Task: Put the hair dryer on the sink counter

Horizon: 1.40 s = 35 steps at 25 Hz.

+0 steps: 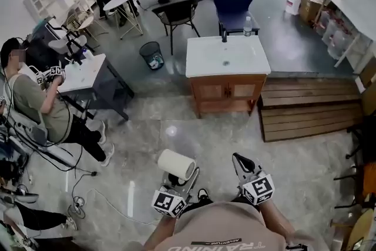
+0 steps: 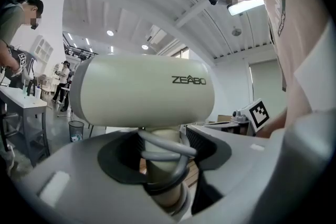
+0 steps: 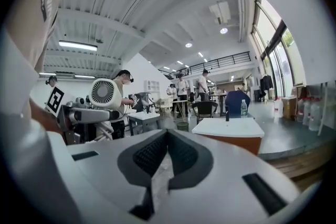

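the left tongs (image 1: 178, 180) (image 2: 164, 165) are clamped on the handle of a cream-white, barrel-shaped plastic hair dryer (image 1: 176, 164) (image 2: 142, 93). its grey cord (image 2: 167, 150) is looped round that handle between the jaws. the barrel lies crosswise above the tongs, with dark lettering on its side. it is held up in the air close in front of the person's body, over the grey polished floor (image 1: 176, 126). the right tongs (image 1: 239, 159) (image 3: 160, 147) are just beside it, pressed together with nothing between them. the white-topped, brown wooden sink desk (image 1: 202, 62) (image 3: 231, 127) stands well apart, straight ahead across the floor. a black tap (image 1: 224, 36) rises at its back edge and a clear bottle (image 1: 247, 25) stands by that same edge. a black mesh bin (image 1: 152, 55) sits on the floor to the desk's left.
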Motion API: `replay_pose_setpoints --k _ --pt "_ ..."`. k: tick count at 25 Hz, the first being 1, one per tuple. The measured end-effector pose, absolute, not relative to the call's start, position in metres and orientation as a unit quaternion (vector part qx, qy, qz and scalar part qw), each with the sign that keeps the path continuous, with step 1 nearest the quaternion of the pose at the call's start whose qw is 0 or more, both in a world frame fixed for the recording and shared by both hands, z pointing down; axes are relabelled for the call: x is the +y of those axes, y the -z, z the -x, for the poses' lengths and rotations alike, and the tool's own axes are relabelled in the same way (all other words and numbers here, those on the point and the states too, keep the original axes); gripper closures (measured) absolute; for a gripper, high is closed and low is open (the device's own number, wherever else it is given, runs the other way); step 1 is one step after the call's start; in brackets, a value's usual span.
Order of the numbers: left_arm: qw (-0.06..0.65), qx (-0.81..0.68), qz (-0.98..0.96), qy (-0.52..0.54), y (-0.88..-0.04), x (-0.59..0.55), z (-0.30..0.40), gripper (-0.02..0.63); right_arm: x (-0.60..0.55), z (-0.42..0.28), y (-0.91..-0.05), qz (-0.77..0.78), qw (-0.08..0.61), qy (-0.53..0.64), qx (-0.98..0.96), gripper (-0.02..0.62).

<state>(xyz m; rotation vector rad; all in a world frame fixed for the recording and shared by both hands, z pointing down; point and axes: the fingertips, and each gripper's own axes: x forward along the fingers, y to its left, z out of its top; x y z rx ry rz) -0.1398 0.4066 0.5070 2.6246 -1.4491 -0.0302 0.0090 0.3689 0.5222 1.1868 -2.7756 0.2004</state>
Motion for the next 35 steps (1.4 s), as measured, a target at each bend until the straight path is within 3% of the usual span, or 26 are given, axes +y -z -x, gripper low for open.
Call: replay_pose_setpoints --k 8,18,26,35 --pt "0.083 -0.447 -0.891 0.008 -0.524 0.396 0.183 0.358 0.372 0.028 -0.525 -0.441 0.06 -0.094 -0.891 0.589" --pt "0.093 -0.434 -0.895 0.047 -0.502 0.355 0.179 0.359 0.358 0.03 -0.522 -0.446 0.086 -0.089 -0.887 0.589" --pt "0.066 -0.422 -0.903 0.037 -0.489 0.34 0.195 0.359 0.331 0.057 -0.51 -0.438 0.068 -0.074 -0.893 0.589" --pt "0.112 -0.444 -0.889 0.018 -0.526 0.33 0.228 0.359 0.317 0.063 -0.534 -0.438 0.096 -0.101 -0.888 0.589"
